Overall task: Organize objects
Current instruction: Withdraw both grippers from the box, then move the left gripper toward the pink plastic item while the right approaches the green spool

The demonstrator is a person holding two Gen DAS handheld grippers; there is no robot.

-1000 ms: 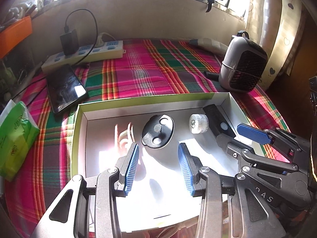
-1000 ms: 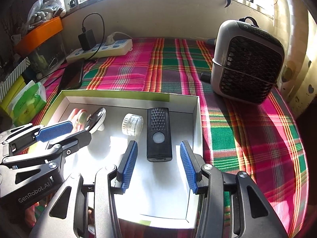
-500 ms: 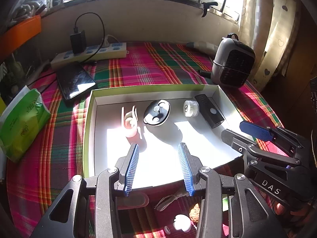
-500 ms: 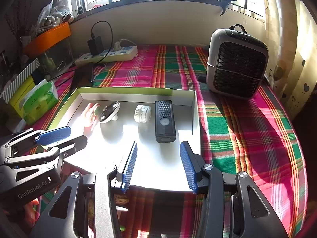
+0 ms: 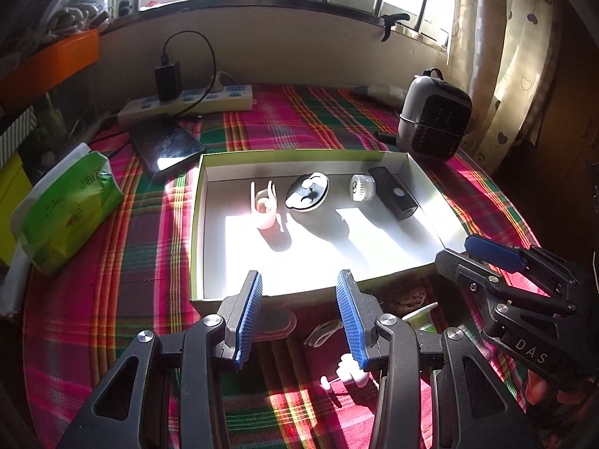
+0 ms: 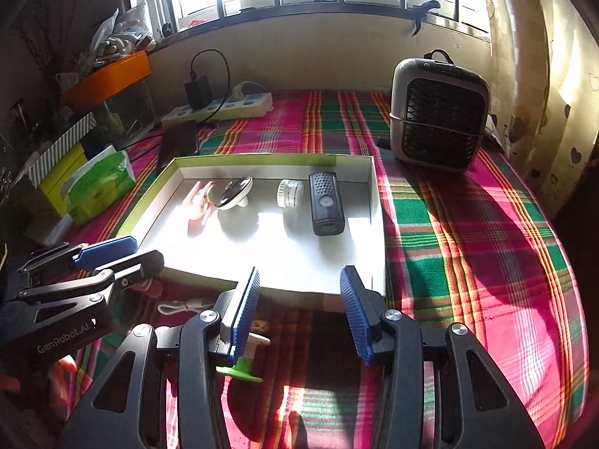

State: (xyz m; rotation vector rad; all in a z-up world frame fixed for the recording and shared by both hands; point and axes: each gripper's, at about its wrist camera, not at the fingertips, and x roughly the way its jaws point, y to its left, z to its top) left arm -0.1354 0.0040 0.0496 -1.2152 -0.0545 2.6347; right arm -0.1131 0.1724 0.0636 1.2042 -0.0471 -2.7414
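A white tray with a green rim (image 5: 197,224) lies on the plaid cloth. It holds a pink clip (image 5: 264,205), a round black disc (image 5: 307,191), a small white jar (image 5: 362,187) and a black oblong device (image 5: 393,192). My left gripper (image 5: 299,299) hangs open and empty over the tray's near edge. My right gripper (image 6: 299,292) is open and empty too, near the tray's (image 6: 378,224) front right corner. Each gripper shows in the other's view, the right gripper (image 5: 486,258) and the left gripper (image 6: 108,252). In front of the tray lie a white cable (image 5: 322,333), a green-based piece (image 6: 243,366) and a small white part (image 5: 348,370).
A grey desk fan (image 6: 438,116) stands at the back right. A power strip (image 5: 187,103) with a charger, a dark phone (image 5: 164,144) and a green tissue pack (image 5: 63,205) lie to the left. An orange bin (image 6: 108,75) sits at the far left.
Both grippers have drawn back from over the tray to its near edge. The small loose items in front of the tray have come into view. Jaw openings are unchanged.
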